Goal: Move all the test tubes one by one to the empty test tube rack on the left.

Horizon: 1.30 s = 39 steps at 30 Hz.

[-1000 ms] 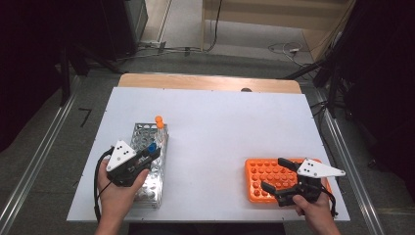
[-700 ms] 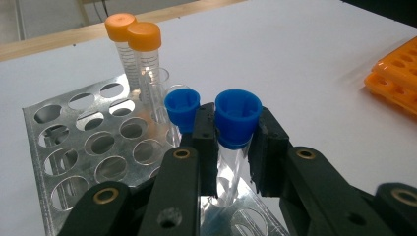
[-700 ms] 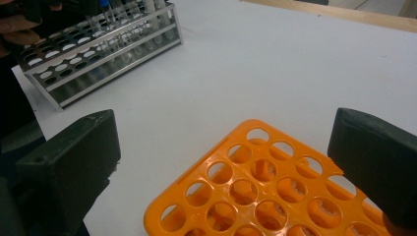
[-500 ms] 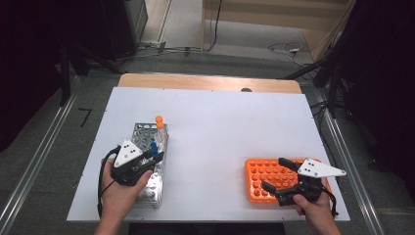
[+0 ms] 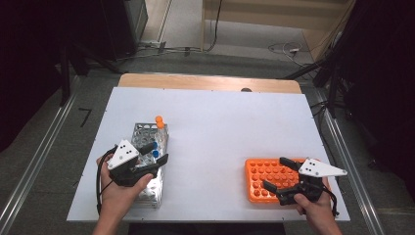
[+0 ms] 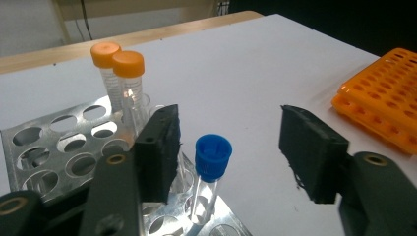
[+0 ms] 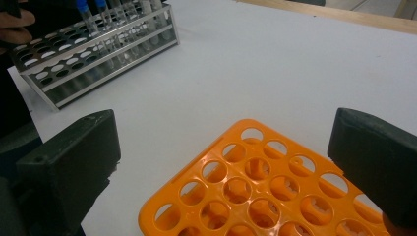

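Note:
A blue-capped tube [image 6: 212, 157] stands upright in a hole of the metal rack [image 6: 29, 142]. My left gripper [image 6: 231, 128] is open around it; its jaws have just been opening and neither pad touches the cap. Two orange-capped tubes [image 6: 129, 64] stand at the rack's far end. In the high view the left gripper [image 5: 154, 154] sits over the metal rack [image 5: 142, 134] at the left. My right gripper [image 5: 275, 173] hangs wide open over the orange rack [image 5: 259, 169], whose holes [image 7: 255, 182] look empty between its jaws.
The white table top [image 5: 220, 127] lies bare between the two racks. A wooden strip [image 5: 205, 82] runs along the far edge. In the right gripper view the metal rack [image 7: 98, 49] stands far left with the person's hand [image 7: 14, 24] beside it.
The left gripper's jaws have parted from the blue-capped tube, which stays standing in the metal rack. Both hands have kept their places.

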Tool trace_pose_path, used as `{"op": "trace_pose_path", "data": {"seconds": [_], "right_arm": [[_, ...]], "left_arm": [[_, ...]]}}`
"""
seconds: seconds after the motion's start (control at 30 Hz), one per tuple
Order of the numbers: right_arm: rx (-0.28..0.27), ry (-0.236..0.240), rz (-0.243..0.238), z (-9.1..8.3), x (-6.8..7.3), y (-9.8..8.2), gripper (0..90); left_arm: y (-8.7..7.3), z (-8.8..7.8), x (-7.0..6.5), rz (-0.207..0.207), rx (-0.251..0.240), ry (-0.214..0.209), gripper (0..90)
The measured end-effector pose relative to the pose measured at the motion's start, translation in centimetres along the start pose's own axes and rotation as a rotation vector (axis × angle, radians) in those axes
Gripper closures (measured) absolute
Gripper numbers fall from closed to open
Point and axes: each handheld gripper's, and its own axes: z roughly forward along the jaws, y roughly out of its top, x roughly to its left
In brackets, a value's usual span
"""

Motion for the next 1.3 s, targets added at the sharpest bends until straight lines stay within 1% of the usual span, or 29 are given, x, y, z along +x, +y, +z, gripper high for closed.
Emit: {"op": "trace_pose_path", "data": {"seconds": [0.1, 0.27, 0.43, 0.5, 0.6, 0.8, 0.83, 1.07, 1.3], "right_arm": [[0.000, -0.003, -0.001, -0.1, -0.1, 0.0, 0.0], [-0.002, -0.010, 0.005, -0.2, -0.3, 0.0, 0.0], [-0.005, -0.016, 0.004, -0.3, -0.6, -0.1, 0.0], [-0.005, -0.020, 0.003, -0.3, -0.7, -0.1, 0.0], [-0.007, -0.024, 0.008, -0.4, -0.9, -0.1, 0.0], [-0.010, -0.047, 0.017, -0.8, -1.7, -0.3, 0.0], [-0.008, -0.054, 0.017, -0.8, -1.8, -0.3, 0.0], [-0.006, -0.087, 0.024, -1.3, -2.9, -0.6, 0.0], [-0.003, -0.123, 0.037, -1.9, -4.2, -1.1, 0.0]], "left_arm": [[0.1, -0.1, -0.1, -0.003, -0.013, -0.004, 27.3], [0.4, -0.6, 0.1, -0.023, -0.053, -0.008, 13.1], [0.5, -1.2, 0.4, -0.035, -0.077, 0.011, 4.0], [0.6, -1.4, 0.5, -0.042, -0.084, 0.025, 2.1], [0.6, -1.7, 0.8, -0.041, -0.094, 0.034, 0.9], [0.4, -2.5, 1.5, -0.067, -0.112, 0.050, 0.5], [0.4, -2.6, 1.6, -0.065, -0.109, 0.054, 0.3], [-0.5, -3.7, 2.6, -0.095, -0.127, 0.071, 0.0], [-1.4, -4.8, 3.3, -0.105, -0.136, 0.090, 0.0]]}}
